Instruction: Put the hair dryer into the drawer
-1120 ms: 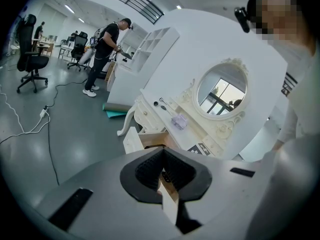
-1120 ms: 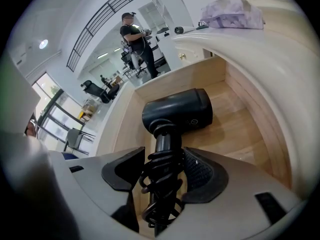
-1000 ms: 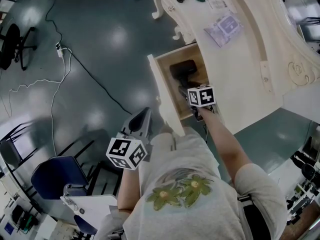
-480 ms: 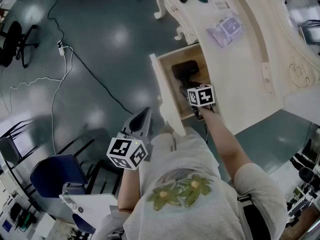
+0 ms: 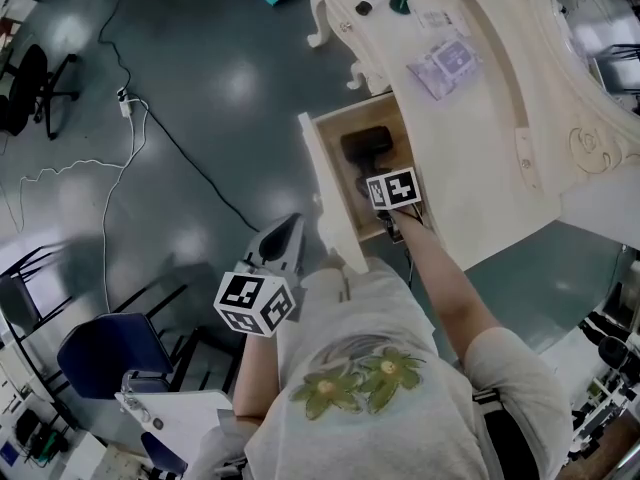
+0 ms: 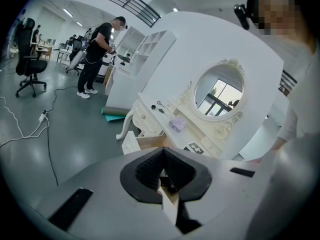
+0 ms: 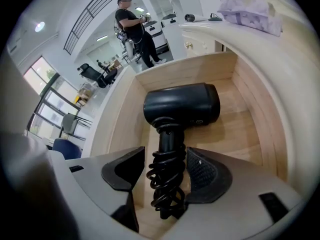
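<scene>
My right tongs (image 7: 165, 160) are spread around the handle of the hair dryer (image 7: 182, 109) (cord wound on it), which lies inside the open drawer (image 7: 247, 134). My left tongs (image 6: 163, 168) are pressed together.

Purple packet (image 5: 447, 63) on dressing table (image 5: 480, 158); blue chair (image 5: 105, 353).

No lettering (nor numbers) can be read.

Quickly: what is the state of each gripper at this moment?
Left gripper: closed; a pale strip shows at its jaws, and I cannot tell what it is.
Right gripper: open, jaws either side of the handle of the hair dryer.
</scene>
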Demonstrator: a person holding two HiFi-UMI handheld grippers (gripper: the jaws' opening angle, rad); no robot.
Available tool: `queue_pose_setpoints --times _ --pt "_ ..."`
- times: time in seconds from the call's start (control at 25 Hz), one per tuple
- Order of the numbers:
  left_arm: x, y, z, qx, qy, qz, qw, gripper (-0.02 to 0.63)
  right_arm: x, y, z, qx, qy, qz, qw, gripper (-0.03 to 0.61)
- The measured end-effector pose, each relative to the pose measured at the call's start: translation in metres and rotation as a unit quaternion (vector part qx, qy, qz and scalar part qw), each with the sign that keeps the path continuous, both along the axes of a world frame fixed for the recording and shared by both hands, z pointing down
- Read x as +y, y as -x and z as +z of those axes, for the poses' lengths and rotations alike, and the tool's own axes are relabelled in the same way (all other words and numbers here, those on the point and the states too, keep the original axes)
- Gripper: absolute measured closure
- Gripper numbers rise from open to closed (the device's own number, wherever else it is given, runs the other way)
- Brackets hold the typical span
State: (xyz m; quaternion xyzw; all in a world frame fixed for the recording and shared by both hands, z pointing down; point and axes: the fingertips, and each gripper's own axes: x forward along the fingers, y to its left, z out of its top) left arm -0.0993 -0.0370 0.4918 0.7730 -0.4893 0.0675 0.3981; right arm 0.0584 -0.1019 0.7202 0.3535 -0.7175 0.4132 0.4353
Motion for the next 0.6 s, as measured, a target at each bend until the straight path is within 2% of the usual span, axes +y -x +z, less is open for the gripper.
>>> queue_pose_setpoints --times 0.16,0.36,0.6 --pt "-0.001 -0.001 -0.009 -0.003 -0.009 0.006 0.9999 0.603 0.005 -0.007 -0.015 0.002 -0.001 0.013 1.0 0.344" --pt "0.001 -0.002 -0.018 -0.007 -0.02 0.012 0.9997 0.603 0.01 -0.014 -0.041 -0.027 -0.013 0.04 0.999 0.345" --pt "0.004 -0.014 -0.028 -0.006 -0.032 0.022 0.9992 0.603 0.018 -0.008 -0.078 -0.05 -0.061 0.013 0.997 0.345"
